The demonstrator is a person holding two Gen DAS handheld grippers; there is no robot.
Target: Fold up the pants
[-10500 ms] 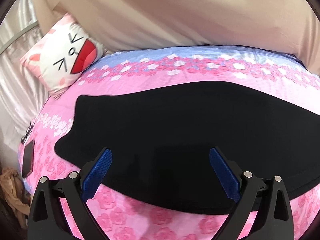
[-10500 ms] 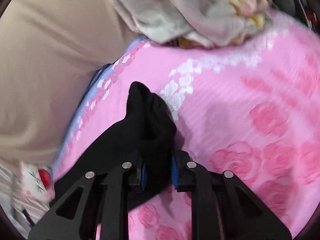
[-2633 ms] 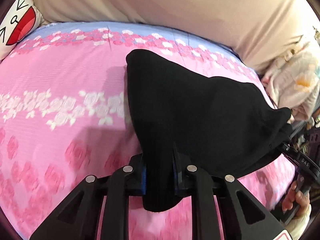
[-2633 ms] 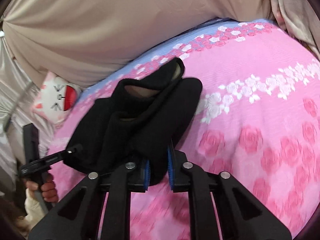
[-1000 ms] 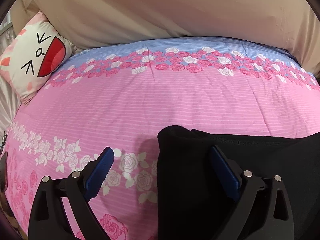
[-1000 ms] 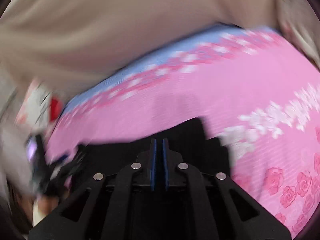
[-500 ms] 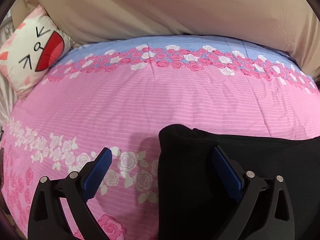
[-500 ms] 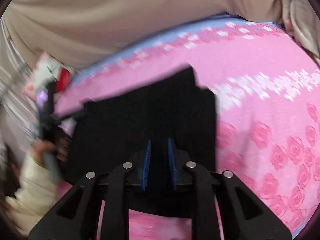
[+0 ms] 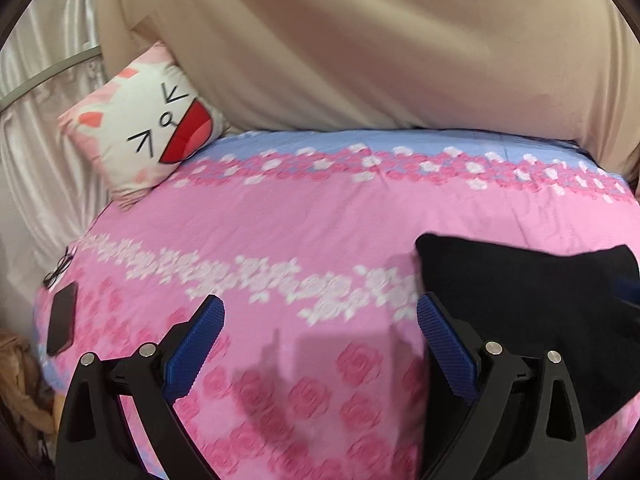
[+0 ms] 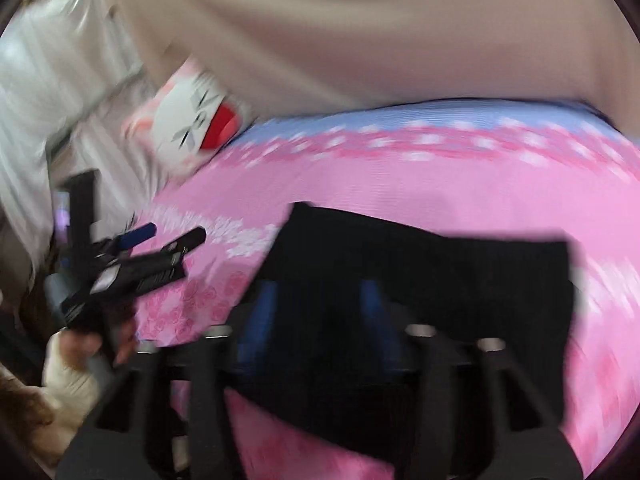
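The black pants (image 9: 532, 312) lie folded into a compact rectangle on the pink flowered bedspread (image 9: 304, 216). In the left wrist view they sit at the right, beside and partly behind the right finger. My left gripper (image 9: 320, 344) is open and empty over the bare bedspread, left of the pants. In the blurred right wrist view the pants (image 10: 420, 264) fill the middle. My right gripper (image 10: 316, 320) is open above their near edge, holding nothing. The left gripper also shows in the right wrist view (image 10: 168, 240), held in a hand at the left.
A white cat-face pillow (image 9: 148, 128) leans at the bed's far left corner. A beige sheet (image 9: 380, 40) hangs behind the bed. A dark phone (image 9: 61, 324) and glasses (image 9: 58, 272) lie near the left edge. Pale curtains hang at the left.
My left gripper has drawn back and to the left, off the pants. My right gripper has opened and let go of the pants, which now lie flat on the bed.
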